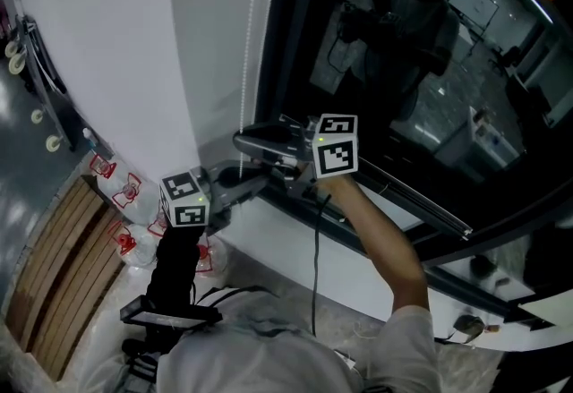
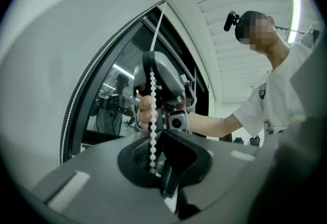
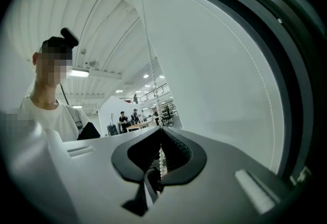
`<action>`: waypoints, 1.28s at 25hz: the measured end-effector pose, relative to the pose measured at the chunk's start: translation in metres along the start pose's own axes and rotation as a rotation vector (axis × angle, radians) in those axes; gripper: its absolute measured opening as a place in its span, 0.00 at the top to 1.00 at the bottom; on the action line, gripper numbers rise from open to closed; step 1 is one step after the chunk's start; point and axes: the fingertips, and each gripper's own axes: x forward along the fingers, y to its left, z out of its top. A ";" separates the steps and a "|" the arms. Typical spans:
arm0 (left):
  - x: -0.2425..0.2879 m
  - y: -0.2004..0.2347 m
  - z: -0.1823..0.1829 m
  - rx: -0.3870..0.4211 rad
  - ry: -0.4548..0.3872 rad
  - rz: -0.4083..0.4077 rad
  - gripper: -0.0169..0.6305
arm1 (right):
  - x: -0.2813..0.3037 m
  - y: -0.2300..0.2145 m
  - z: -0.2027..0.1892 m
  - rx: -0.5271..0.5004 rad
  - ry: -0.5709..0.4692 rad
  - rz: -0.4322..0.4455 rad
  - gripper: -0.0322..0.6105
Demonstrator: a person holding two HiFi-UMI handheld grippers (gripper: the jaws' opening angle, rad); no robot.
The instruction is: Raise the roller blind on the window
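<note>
Since its beads look light, limp and slippery, bead chain wants a firm pinch across 1 strand. Location: beside roller blind, at window edge. Right claw: clamped on it. Left claw: parted around it.

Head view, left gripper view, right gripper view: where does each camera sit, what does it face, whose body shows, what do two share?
Head view: on the head, looking down at the dark glass window, left claw and right claw; a forearm shows.
Left gripper view: on left claw, facing the white bead chain; torso shows.
Right gripper view: on right claw, facing that gripped chain; shoulder shows.
Both share the chain.
</note>
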 end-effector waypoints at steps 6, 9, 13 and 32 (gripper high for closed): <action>0.000 -0.001 0.000 0.006 0.001 -0.005 0.98 | -0.003 0.016 0.067 -0.148 -0.092 0.054 0.72; 0.000 -0.001 0.001 -0.001 -0.009 -0.001 0.98 | -0.011 0.016 0.126 -0.197 -0.184 0.032 0.72; -0.003 0.001 -0.002 0.001 -0.009 0.003 0.98 | -0.017 0.027 0.190 -0.280 -0.244 0.039 0.76; -0.004 0.001 -0.006 -0.013 -0.005 0.011 0.98 | -0.019 0.060 0.276 -0.312 -0.297 0.070 0.92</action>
